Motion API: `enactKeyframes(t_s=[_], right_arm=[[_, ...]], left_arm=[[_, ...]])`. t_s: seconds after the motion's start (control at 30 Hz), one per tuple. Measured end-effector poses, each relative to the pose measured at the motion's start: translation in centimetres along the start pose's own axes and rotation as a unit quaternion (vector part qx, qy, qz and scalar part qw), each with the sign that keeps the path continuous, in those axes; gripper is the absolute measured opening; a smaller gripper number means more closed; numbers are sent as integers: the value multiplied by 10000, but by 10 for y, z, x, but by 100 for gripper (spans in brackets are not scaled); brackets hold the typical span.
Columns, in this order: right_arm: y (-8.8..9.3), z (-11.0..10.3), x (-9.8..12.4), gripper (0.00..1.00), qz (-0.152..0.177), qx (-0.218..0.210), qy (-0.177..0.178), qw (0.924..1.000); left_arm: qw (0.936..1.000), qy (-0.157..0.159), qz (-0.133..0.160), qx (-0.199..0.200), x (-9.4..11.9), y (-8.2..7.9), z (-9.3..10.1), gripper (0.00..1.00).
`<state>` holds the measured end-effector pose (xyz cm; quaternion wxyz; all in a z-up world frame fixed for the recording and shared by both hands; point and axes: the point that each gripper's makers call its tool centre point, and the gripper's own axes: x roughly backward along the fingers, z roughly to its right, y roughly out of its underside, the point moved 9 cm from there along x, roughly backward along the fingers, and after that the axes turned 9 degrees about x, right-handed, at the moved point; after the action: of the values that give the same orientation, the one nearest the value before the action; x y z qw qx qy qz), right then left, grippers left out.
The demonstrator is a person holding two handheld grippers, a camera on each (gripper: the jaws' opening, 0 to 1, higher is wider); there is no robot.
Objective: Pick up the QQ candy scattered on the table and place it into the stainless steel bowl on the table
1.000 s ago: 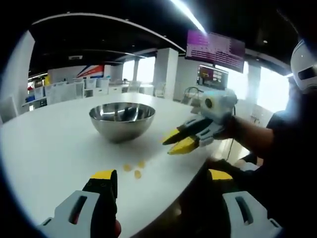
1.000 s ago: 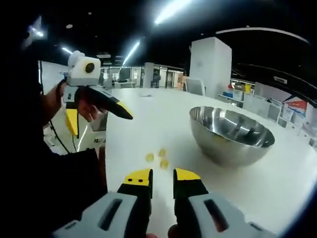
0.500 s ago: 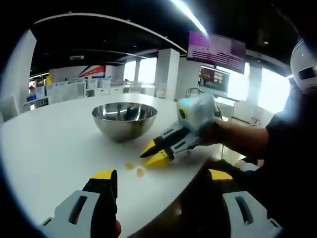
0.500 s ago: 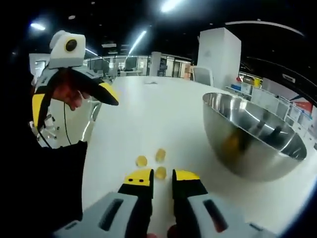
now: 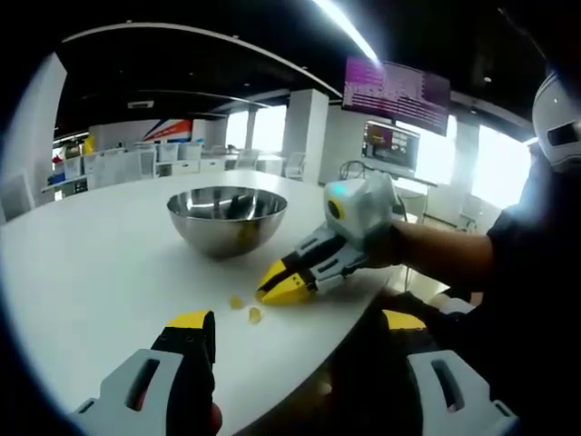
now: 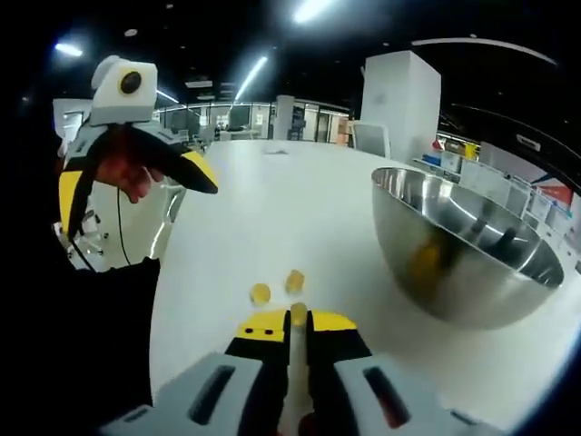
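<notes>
In the right gripper view, the right gripper (image 6: 298,320) with its grey body and yellow-tipped black jaws is sitting low over the round white table (image 6: 272,209), its jaws pinching one small yellow QQ candy (image 6: 298,314) between the tips. Just beyond the tips, two more yellow candies (image 6: 260,292) are lying on the tabletop close together. To the right, the shiny stainless steel bowl (image 6: 454,254) is standing upright on the table, near the candies but not touching them. In the left gripper view, the left gripper (image 5: 295,327) is hovering at the table's near edge with its jaws spread wide apart and nothing between them; the candies (image 5: 236,302) are lying ahead of it, with the bowl (image 5: 225,218) farther back. Far behind, a wall screen (image 5: 396,91) is glowing purple.
</notes>
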<state>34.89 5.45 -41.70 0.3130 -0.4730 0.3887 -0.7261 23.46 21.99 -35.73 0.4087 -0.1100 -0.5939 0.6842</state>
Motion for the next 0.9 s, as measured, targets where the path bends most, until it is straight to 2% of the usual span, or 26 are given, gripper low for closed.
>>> enactKeyframes(t_s=[0.2,0.37,0.9], right_arm=[[-4,0,5,8,71,-33,14,10000],[-12,0,22,7,112,47,78,9999],[-38,-5,143,7,584,83,826,9948]], left_arm=[[10000,-4,-5,-12,1,0,1,73],[10000,-7,-13,-16,0,0,2,73],[9998,88,-52,-161,-13,-10,7,73]])
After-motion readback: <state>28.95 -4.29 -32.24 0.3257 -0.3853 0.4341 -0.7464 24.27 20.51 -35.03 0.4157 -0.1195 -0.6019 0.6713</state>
